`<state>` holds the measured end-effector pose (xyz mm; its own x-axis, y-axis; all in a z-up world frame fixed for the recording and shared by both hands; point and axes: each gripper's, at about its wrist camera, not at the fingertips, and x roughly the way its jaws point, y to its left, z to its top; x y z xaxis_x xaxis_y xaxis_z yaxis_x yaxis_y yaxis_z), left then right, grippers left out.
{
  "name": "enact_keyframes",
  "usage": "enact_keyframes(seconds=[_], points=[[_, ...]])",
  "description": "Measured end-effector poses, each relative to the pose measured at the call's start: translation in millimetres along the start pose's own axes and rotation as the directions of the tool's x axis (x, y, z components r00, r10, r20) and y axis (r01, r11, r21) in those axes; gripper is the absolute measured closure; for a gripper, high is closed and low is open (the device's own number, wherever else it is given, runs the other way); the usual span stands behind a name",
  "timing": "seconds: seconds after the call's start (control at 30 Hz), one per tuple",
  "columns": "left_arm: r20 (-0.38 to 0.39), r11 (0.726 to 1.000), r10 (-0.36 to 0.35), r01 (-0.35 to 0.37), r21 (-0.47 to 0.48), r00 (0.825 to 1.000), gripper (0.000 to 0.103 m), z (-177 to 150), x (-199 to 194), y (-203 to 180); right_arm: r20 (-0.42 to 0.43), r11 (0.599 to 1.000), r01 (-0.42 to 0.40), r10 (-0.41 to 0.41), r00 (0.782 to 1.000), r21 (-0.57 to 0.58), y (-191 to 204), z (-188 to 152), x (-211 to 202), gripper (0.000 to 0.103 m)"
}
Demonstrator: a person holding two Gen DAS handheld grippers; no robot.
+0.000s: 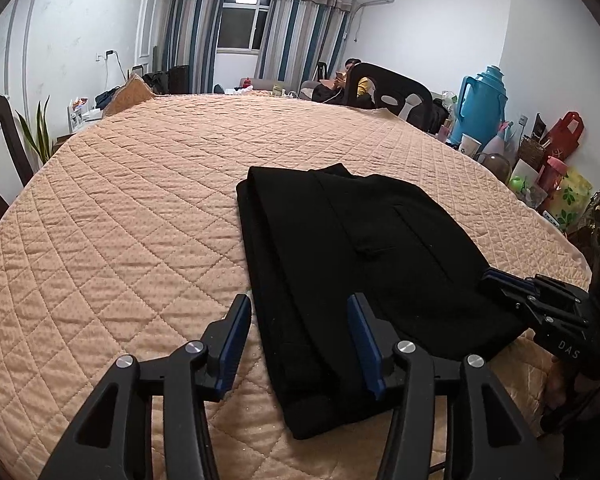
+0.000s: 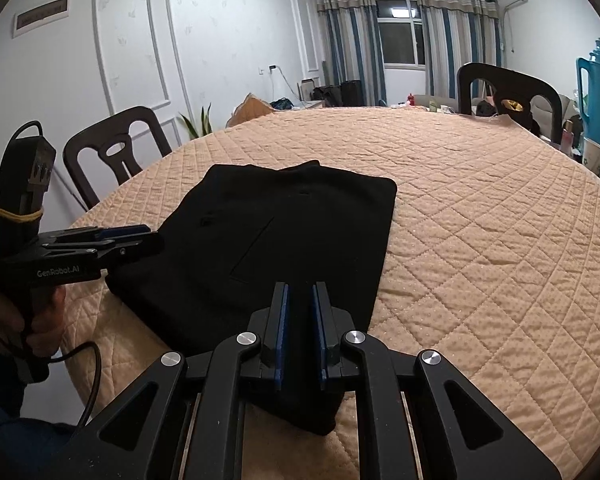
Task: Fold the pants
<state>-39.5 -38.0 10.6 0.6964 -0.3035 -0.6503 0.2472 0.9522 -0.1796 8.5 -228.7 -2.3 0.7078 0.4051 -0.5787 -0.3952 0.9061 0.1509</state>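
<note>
We see the pants point(image 1: 340, 248) lying folded into a compact black stack near the close edge of the quilted surface point(image 1: 140, 200), one corner hanging slightly over that edge in the right wrist view. The left gripper point(image 1: 296, 320) hovers at the stack's near left corner, jaws standing well apart, one pad over the quilt and the other over the cloth; nothing is pinched between them. The right gripper point(image 2: 300, 308) sits low at the near right side, jaws narrowed to a slim gap with black cloth behind it; we cannot tell whether a fold edge is caught in that gap or the pads are simply empty above the fabric. We judge the fold is far along, perhaps one last fold or a tidy-up remaining. Risks from here: if the right jaws do hold only the top layer, lifting would peel the stack open and undo the folds. The overhanging corner could drag the stack off the edge if either gripper nudges it toward us. The left jaws, closing where they stand, might pinch the quilt along with the cloth and rumple both. Uneven lifting by the two hands would skew the layers.
</note>
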Motion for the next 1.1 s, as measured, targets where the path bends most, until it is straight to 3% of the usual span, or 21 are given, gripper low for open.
enact_keyframes(seconds=[0.3, 0.43, 0.53, 0.63, 0.73, 0.93, 1.1], points=[[0.013, 1.0, 0.004, -0.004, -0.002, 1.0, 0.048, -1.6, -2.8, -1.6, 0.014, 1.0, 0.019, -0.019, 1.0, -0.004, 3.0, -5.2, -8.2, 0.091], [0.018, 1.0, 0.0, 0.0, -0.007, 1.0, 0.048, -2.5, -7.4, 1.5, 0.01, 1.0, -0.009, 0.009, 1.0, 0.02, -3.9, -6.0, -16.0, 0.089], [0.006, 1.0, -0.004, 0.004, -0.013, 1.0, 0.048, 4.0, -5.3, 5.3, -0.002, 0.995, -0.064, 0.064, 0.998, 0.081, -17.0, 0.3, -18.7, 0.084], [0.0, 1.0, -0.004, 0.004, -0.029, 1.0, 0.048, 14.9, 1.1, 10.5, -0.002, 0.985, -0.06, 0.061, 0.998, 0.164, -35.5, 9.8, -15.3, 0.073], [-0.034, 0.997, -0.043, 0.04, -0.066, 0.999, 0.047, 24.8, 15.8, 18.4, -0.032, 0.959, -0.099, 0.111, 0.993, 0.264, -54.9, 18.2, -2.1, 0.062], [-0.086, 0.978, -0.134, 0.118, -0.17, 0.987, 0.041, 36.0, 42.1, 31.9, -0.122, 0.931, -0.115, 0.166, 0.979, 0.345, -73.7, 31.1, 34.2, 0.061], [-0.085, 0.966, -0.16, 0.138, -0.22, 0.983, 0.04, 36.6, 47.0, 32.6, -0.114, 0.894, -0.157, 0.224, 0.968, 0.419, -81.7, 34.1, 44.1, 0.061]])
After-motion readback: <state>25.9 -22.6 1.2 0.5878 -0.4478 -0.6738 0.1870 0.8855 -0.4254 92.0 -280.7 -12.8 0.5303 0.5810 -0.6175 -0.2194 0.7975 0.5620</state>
